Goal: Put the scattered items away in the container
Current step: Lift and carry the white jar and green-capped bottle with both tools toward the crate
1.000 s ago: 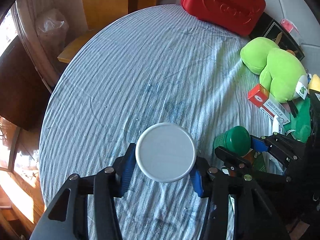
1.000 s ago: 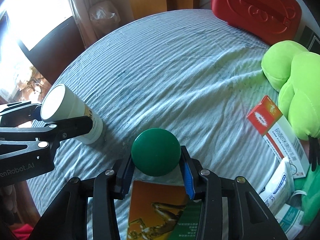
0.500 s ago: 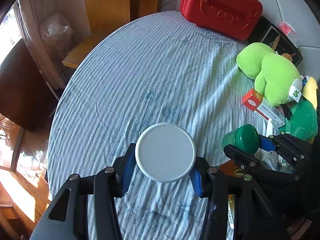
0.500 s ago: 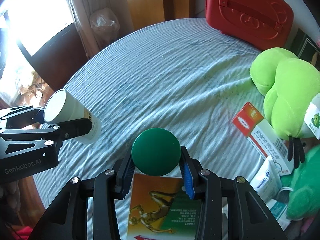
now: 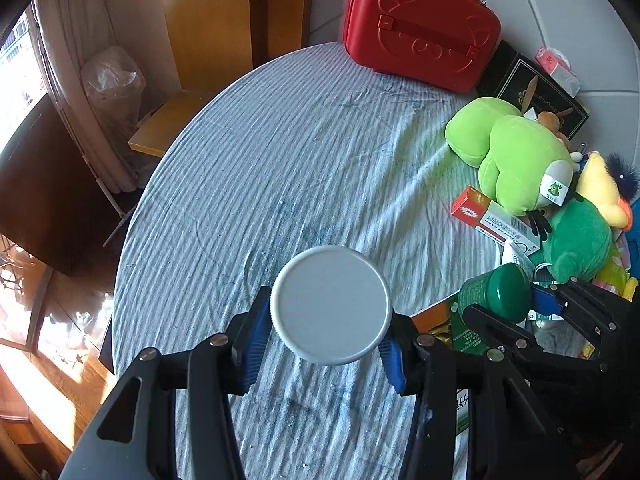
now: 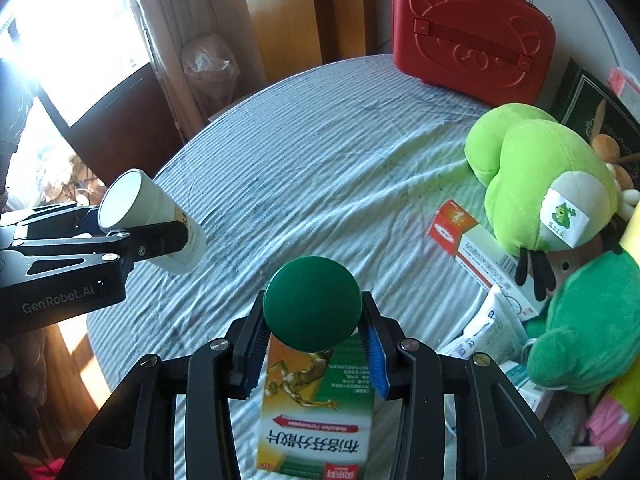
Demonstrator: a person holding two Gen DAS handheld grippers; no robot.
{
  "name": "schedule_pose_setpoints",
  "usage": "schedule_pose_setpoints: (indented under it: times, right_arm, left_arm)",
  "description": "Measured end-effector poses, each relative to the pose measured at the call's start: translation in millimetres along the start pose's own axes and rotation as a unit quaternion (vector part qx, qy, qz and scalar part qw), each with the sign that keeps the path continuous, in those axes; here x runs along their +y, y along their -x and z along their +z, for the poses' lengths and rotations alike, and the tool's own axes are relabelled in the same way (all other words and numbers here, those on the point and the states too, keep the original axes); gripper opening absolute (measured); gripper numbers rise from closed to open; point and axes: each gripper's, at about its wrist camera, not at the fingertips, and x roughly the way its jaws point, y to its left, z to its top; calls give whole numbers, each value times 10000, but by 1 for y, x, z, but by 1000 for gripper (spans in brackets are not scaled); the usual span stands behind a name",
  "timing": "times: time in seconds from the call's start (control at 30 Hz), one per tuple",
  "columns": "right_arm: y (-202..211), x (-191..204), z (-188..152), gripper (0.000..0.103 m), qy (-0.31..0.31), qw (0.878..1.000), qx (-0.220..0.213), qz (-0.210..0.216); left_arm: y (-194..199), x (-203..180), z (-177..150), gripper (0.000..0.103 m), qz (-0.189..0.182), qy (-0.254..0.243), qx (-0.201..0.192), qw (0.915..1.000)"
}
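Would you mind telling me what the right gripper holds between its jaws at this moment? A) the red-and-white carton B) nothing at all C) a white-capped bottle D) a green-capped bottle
D: in the right wrist view the right gripper has its blue pads pressed against the sides of the green-capped bottle, while the white-capped bottle sits in the left gripper.

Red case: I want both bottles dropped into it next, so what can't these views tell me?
- Red case: shut in both views; inside unseen.
- White bottle, left wrist view: only the cap; body hidden beneath.
- Green-capped bottle, right wrist view: body hidden by its cap.
- Medicine box: the lower frame edge crops it.
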Motion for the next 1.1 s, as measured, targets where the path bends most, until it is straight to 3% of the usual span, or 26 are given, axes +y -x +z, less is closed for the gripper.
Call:
schedule_pose_setpoints:
  times: [0.47,1.1]
  right_arm:
    - [71,-17,-9,41,-291,9992,-260,-122]
    - [186,-67,-40,41,-694,9943,-787,-199]
  left_arm:
    - [52,-33,-1,48,-17,-190,-134,9997]
    - [137,-124,0,48,-88,-608,-535,9967]
